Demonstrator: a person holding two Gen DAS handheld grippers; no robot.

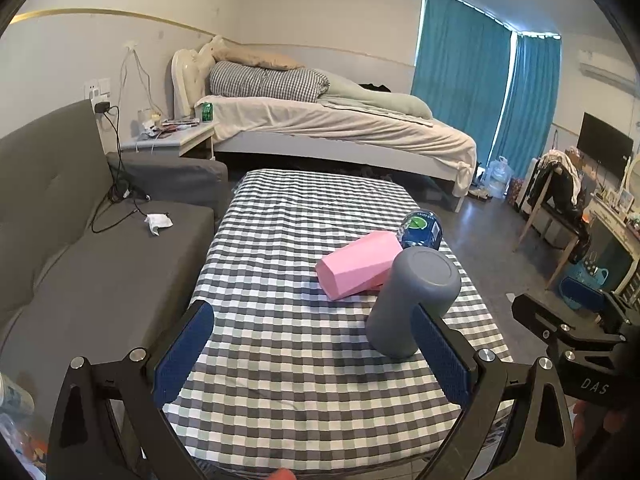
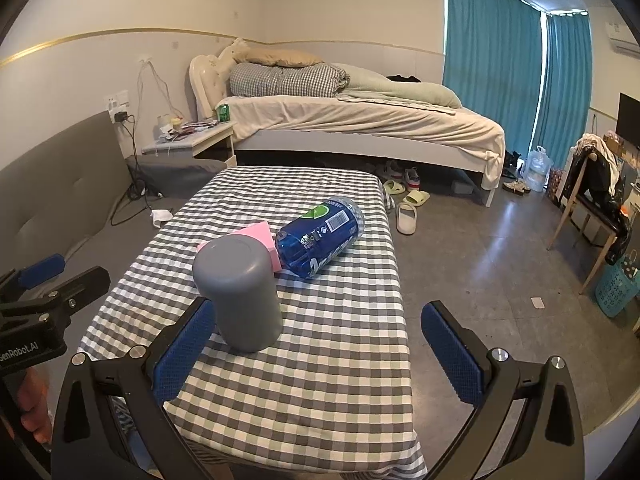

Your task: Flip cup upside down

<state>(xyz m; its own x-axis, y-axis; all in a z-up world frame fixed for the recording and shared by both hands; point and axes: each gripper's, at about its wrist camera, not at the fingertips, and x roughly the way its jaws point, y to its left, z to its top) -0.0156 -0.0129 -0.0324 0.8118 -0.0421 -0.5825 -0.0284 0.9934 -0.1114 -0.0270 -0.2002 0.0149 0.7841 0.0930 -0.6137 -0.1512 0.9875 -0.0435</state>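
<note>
A grey cup (image 1: 412, 300) stands on the checkered table (image 1: 288, 320) with its closed flat end up; it also shows in the right wrist view (image 2: 240, 292). My left gripper (image 1: 316, 352) is open and empty, its right finger just in front of the cup. My right gripper (image 2: 320, 352) is open and empty, its left finger close beside the cup's lower left. Neither gripper holds the cup.
A pink box (image 1: 358, 264) and a blue bottle (image 2: 320, 236) lie on their sides just behind the cup. A grey sofa (image 1: 80, 240) is on the left, a bed (image 1: 340, 128) behind, and slippers (image 2: 408, 216) lie on the floor to the right.
</note>
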